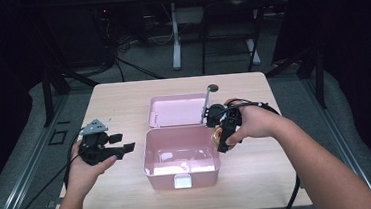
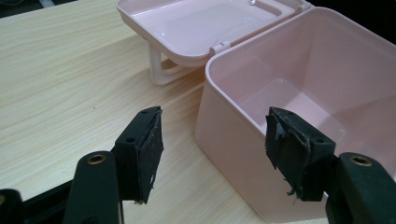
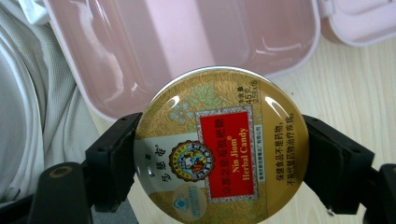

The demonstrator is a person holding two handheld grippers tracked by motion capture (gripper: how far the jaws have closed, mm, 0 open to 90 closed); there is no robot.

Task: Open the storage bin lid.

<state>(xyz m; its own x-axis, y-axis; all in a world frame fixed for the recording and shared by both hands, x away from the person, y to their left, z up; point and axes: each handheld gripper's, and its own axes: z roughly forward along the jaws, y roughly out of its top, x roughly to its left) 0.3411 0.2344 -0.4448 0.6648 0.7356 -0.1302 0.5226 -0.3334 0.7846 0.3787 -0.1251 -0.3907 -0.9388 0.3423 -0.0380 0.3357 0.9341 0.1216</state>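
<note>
Right tool [image 3: 219, 158] grips candy tin [image 3: 222, 147] beside (probably over) pink box [image 3: 187, 46].

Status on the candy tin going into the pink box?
Done: the pink plastic box stands open, lid swung back, inside bare. In hand: the right gripper clamps the round gold herbal candy tin at the box's right rim. Left: lower it in, release. The left gripper waits open beside the box.

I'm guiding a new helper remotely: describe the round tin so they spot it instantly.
Find the open pink plastic box mid-table. At its right rim, the right gripper clamps a round gold metal tin. Its red label reads Nin Jiom Herbal Candy, the one gold thing there.
</note>
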